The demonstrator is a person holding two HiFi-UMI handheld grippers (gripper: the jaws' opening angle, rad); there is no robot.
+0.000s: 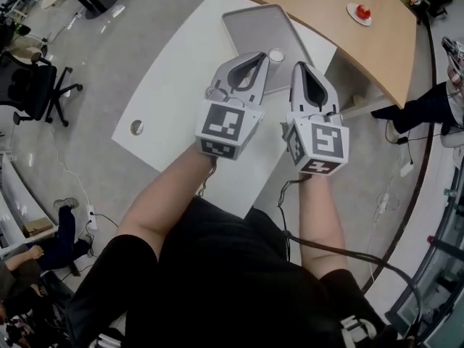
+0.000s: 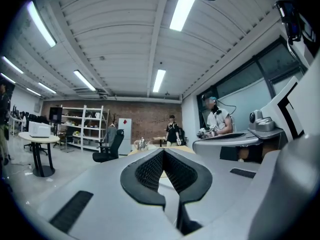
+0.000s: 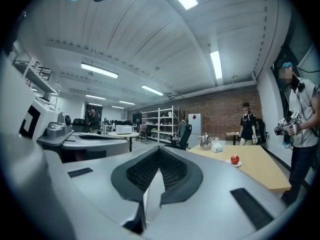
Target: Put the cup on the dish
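Left gripper, right gripper closed, cup on tray

The person wears a black top that leaves the forearms bare, and a black cable trails from the right gripper across the lap. The left gripper and the right gripper are pale grey, wedge-shaped shells with dark teardrop hollows. Each is backed by a white block printed with black square markers, the left cube and the right cube. Seen close, the jaws carry black, finely ribbed pads inside a smooth black rim.
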